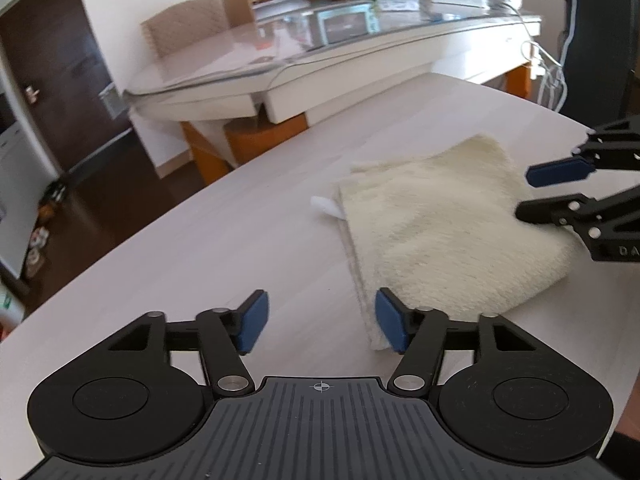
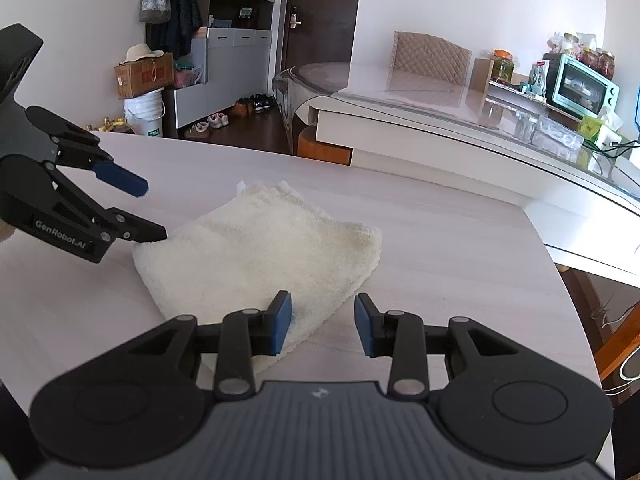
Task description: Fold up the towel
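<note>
A cream towel lies folded into a thick square on the pale wood table, with a white tag sticking out at its far left corner. My left gripper is open and empty, its right pad at the towel's near left corner. My right gripper enters from the right, open, above the towel's right edge. In the right wrist view the towel lies ahead; my right gripper is open at its near right corner. The left gripper is open at the towel's left edge.
A glass-topped table with a toaster oven, jars and boxes stands beyond the work table. A quilted chair stands behind it. Dark floor, shoes, a bucket and a cabinet lie to the far left.
</note>
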`<state>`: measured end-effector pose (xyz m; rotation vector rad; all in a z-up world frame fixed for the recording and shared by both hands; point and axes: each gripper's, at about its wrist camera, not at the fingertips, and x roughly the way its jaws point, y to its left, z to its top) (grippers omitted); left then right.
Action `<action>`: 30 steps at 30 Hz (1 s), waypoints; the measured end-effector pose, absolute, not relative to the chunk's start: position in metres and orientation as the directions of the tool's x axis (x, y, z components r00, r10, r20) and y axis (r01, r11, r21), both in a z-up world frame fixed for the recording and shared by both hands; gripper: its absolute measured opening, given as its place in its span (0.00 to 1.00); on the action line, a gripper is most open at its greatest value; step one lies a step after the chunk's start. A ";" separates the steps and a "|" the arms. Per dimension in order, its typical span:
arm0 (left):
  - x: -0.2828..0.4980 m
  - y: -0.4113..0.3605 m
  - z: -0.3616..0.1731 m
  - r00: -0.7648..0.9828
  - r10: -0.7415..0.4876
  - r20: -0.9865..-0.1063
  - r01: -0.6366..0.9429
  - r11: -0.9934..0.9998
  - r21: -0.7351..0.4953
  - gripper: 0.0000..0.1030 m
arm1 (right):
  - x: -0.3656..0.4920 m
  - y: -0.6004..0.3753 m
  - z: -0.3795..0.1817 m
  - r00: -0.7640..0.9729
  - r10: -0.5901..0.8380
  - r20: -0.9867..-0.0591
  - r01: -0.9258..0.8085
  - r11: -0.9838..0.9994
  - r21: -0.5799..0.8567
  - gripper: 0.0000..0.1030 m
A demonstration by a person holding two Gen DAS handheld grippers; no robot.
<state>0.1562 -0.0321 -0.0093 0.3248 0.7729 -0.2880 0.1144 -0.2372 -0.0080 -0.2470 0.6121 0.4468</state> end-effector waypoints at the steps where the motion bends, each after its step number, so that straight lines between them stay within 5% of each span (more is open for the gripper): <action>1: 0.155 -0.032 -0.010 0.684 -0.133 -0.718 0.365 0.914 0.178 0.68 | 0.115 -0.237 -0.008 0.728 0.329 -0.602 -0.472 0.877 -0.091 0.38; 13: 0.147 -0.030 -0.010 0.702 -0.095 -0.706 0.319 0.928 0.193 0.83 | 0.118 -0.238 -0.009 0.727 0.322 -0.606 -0.475 0.874 -0.105 0.40; 30: 0.122 -0.018 -0.009 0.715 -0.047 -0.697 0.288 0.929 0.233 0.83 | 0.120 -0.222 -0.008 0.700 0.376 -0.607 -0.541 0.834 -0.107 0.40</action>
